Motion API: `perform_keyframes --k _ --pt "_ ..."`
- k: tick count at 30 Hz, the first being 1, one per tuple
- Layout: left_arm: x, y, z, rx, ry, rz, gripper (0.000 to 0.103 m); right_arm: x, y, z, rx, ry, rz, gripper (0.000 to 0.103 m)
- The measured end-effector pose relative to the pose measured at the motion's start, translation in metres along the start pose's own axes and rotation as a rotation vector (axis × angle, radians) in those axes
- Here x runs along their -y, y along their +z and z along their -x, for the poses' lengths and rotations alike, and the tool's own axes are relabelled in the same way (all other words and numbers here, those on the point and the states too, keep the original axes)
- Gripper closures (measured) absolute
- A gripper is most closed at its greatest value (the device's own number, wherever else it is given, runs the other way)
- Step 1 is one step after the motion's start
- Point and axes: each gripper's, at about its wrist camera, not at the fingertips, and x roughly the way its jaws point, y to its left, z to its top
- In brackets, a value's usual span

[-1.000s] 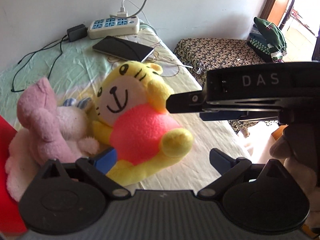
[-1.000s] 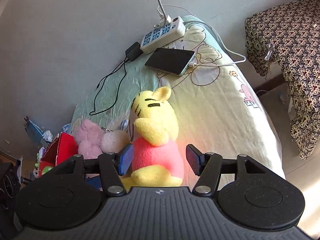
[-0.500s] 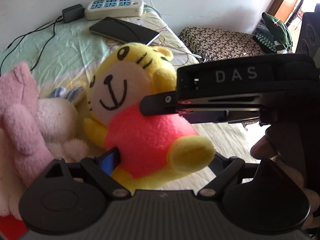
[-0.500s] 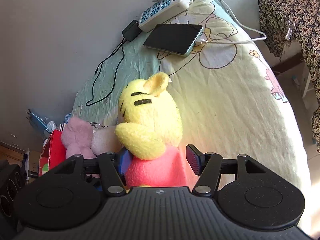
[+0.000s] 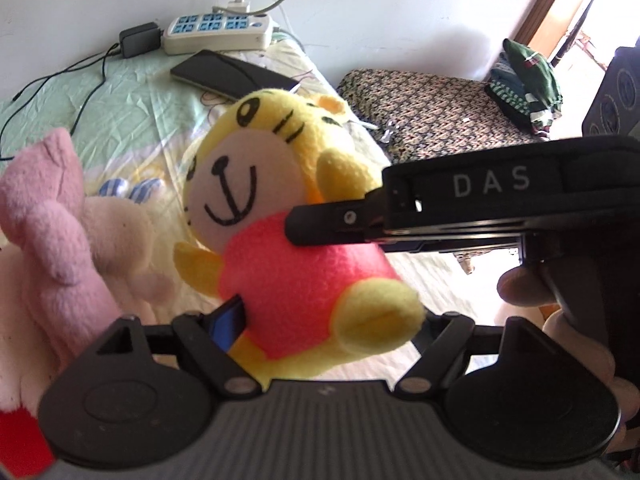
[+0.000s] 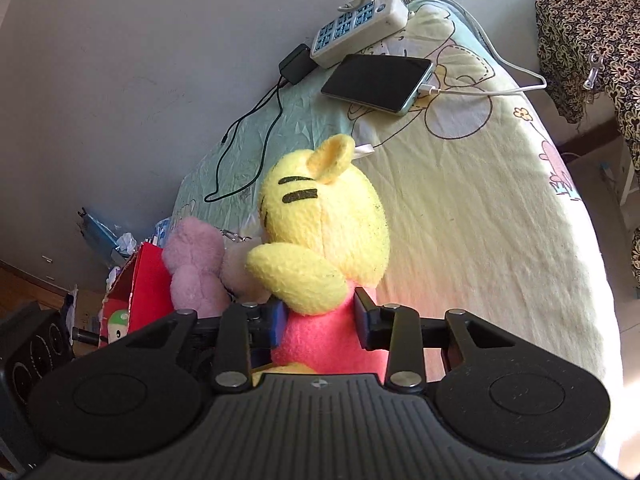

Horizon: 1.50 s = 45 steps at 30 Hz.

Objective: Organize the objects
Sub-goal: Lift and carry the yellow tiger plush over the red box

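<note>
Both grippers' fingers closing tighter than before on yellow plush tiger (image 5: 280, 216).

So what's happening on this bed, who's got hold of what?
A person is working two handheld grippers on a yellow tiger plush in a pink shirt, on a bed. The right gripper is closing with its pads pressed into the pink body. The left gripper is closing around the same toy from the front; whether its pads bite yet is unclear. A pink plush lies beside it, with a phone and power strip further up.
</note>
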Motion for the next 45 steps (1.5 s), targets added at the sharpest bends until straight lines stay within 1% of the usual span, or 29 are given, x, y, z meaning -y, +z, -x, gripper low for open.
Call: perform_keyframes --k 6,11,16,20,28,34,38,45 --pt "0.02 -0.015 0.03 0.046 -0.024 -0.039 0.025 -0.015 -0.017 0.028 0.044 -0.013 0.032 0.067" --pt "0.027 -0.03 0.057 0.093 -0.027 -0.062 0.026 -0.036 -0.034 0.043 0.08 -0.015 0.077 0.067" --pt "0.021 -0.046 0.091 0.152 -0.024 -0.084 0.026 -0.068 -0.054 0.055 0.123 0.011 0.126 0.067" --pt "0.008 -0.057 0.122 0.206 -0.017 -0.099 0.026 -0.096 -0.067 0.057 0.16 0.037 0.15 0.067" --pt "-0.038 -0.076 0.185 0.301 0.021 -0.103 0.026 -0.162 -0.087 0.038 0.209 0.104 0.211 0.067" --pt "-0.077 -0.086 0.22 0.351 0.077 -0.095 0.026 -0.207 -0.093 0.008 0.206 0.152 0.263 0.067" --pt "-0.107 -0.09 0.231 0.361 0.112 -0.076 0.026 -0.232 -0.098 -0.017 0.196 0.165 0.291 0.067" --pt "-0.154 -0.089 0.231 0.346 0.149 -0.051 0.025 -0.257 -0.099 -0.061 0.182 0.136 0.309 0.067"
